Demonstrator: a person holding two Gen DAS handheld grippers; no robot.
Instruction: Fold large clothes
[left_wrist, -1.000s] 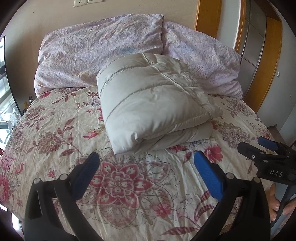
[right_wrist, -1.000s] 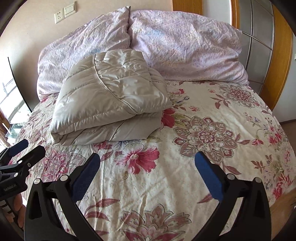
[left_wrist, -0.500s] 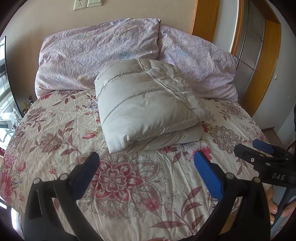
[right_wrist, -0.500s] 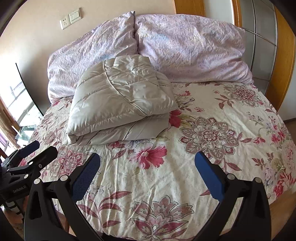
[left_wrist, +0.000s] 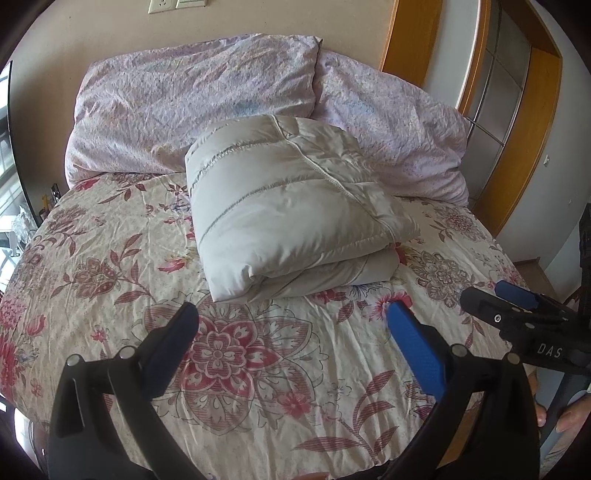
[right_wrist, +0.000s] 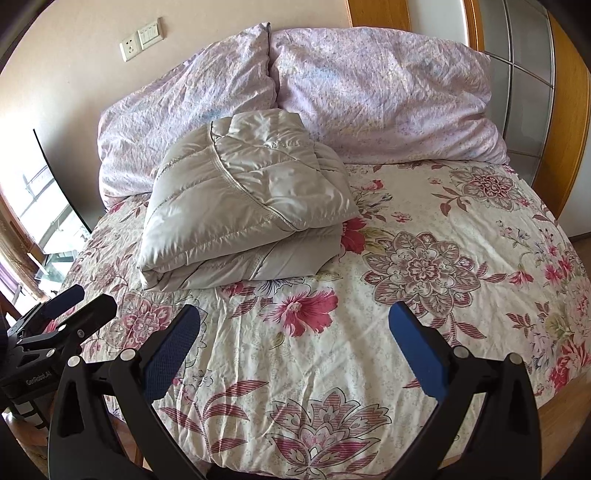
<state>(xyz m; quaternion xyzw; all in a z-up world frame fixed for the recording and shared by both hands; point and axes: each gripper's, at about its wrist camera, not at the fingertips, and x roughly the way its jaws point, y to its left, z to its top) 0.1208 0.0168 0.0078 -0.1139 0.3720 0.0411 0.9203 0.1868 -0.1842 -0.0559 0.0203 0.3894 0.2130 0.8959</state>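
A pale grey puffer jacket (left_wrist: 291, 206) lies folded into a thick bundle on the floral bedspread (left_wrist: 110, 266), its far edge resting against the pillows. The same jacket (right_wrist: 243, 206) shows in the right wrist view, left of centre. My left gripper (left_wrist: 291, 332) hangs open over the near part of the bed, well short of the jacket, with nothing between its blue pads. My right gripper (right_wrist: 293, 332) is open too, empty, above the bedspread (right_wrist: 424, 295) to the right of the jacket. Each gripper appears in the other's view: the right gripper (left_wrist: 517, 306), the left gripper (right_wrist: 70, 302).
Two lilac pillows (left_wrist: 192, 110) (right_wrist: 388, 96) lean on the wall at the head of the bed. A wooden-framed wardrobe (left_wrist: 517, 122) stands on the right. A window and low glass table (right_wrist: 48, 251) are on the left. Fingers of a hand (left_wrist: 565, 417) hold the right gripper's handle.
Both grippers have drawn back from the folded jacket and risen, so more of the bed's near edge shows. The jacket has not moved. Both stay open.
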